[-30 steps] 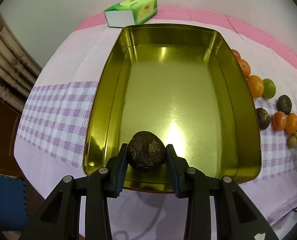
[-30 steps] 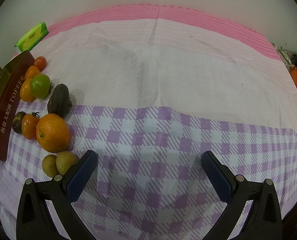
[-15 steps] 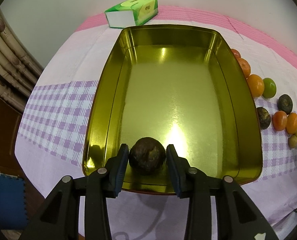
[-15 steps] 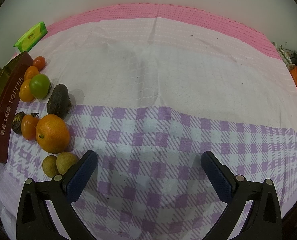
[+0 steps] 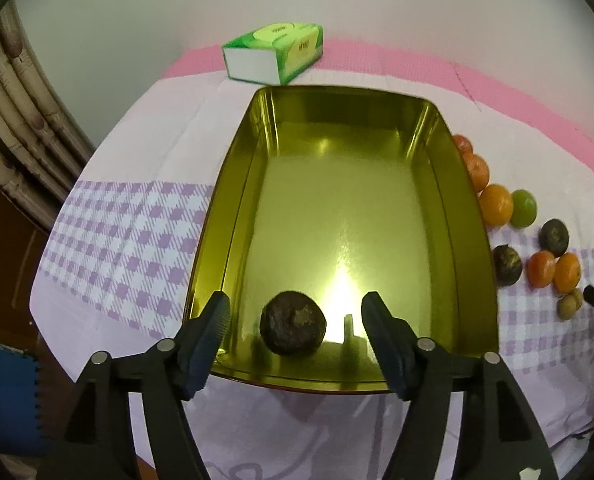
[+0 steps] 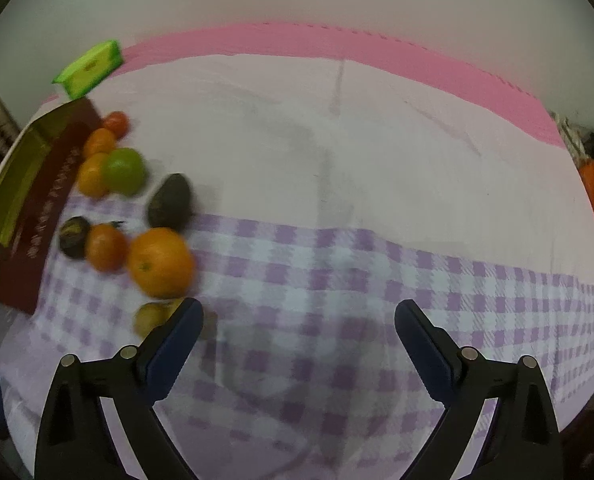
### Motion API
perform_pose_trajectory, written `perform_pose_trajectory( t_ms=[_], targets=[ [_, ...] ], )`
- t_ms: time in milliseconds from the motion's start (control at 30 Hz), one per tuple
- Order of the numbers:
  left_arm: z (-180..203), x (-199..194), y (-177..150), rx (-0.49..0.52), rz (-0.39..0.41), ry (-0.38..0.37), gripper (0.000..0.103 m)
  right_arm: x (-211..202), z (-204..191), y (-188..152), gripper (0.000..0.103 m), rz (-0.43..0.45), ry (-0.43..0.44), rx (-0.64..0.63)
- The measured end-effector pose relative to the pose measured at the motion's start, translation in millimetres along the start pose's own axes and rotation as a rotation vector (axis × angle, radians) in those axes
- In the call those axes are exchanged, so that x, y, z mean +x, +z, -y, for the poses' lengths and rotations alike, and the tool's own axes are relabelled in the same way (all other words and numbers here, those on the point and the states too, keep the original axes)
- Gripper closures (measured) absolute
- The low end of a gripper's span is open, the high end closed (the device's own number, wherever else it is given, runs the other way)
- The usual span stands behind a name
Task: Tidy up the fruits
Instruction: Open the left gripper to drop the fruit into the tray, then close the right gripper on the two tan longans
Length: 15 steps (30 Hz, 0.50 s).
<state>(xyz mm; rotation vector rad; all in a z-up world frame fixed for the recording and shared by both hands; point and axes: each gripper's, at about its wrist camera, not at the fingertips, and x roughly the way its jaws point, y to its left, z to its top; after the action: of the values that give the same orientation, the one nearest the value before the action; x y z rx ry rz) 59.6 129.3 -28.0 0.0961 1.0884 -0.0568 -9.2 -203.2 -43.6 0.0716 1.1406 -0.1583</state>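
While the dark fruit [image 5: 293,329] sits in the gold tin [image 5: 233,216], both the left gripper [image 5: 297,320] and right gripper [image 6: 299,324] are spread apart, holding nothing

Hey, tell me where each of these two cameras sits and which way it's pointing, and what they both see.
Left wrist: sits on the left tongs, looking forward and down into the gold tin; both fingers show, open around a dark fruit.
Right wrist: sits on the right tongs, looking forward across the checked cloth; both fingers show, open and empty.
Shared: the tin, the green tissue pack and the fruit row beside the tin, including the big orange.
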Motion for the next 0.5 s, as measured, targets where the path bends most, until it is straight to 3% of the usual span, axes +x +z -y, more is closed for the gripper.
perform_pose_trajectory(
  t_ms=[233, 400, 500],
  targets=[
    [-0.3, -8.2, 1.9, -0.001, 0.030, 0.001, 0.031, -17.6, -33.0, -22.4, 0.016, -0.004, 0.052, -0.089],
    [-1.0, -12.2, 2.2, -0.006, 0.043, 0.007, 0.029, -18.2, -44.6, -37.3, 0.030, -0.035, 0.088, -0.119],
    [-2.2, -14.9, 2.6, -0.010, 0.052, 0.016, 0.027, -17.0, -45.6, -43.1, 0.030, -0.057, 0.101, -0.115]
  ],
)
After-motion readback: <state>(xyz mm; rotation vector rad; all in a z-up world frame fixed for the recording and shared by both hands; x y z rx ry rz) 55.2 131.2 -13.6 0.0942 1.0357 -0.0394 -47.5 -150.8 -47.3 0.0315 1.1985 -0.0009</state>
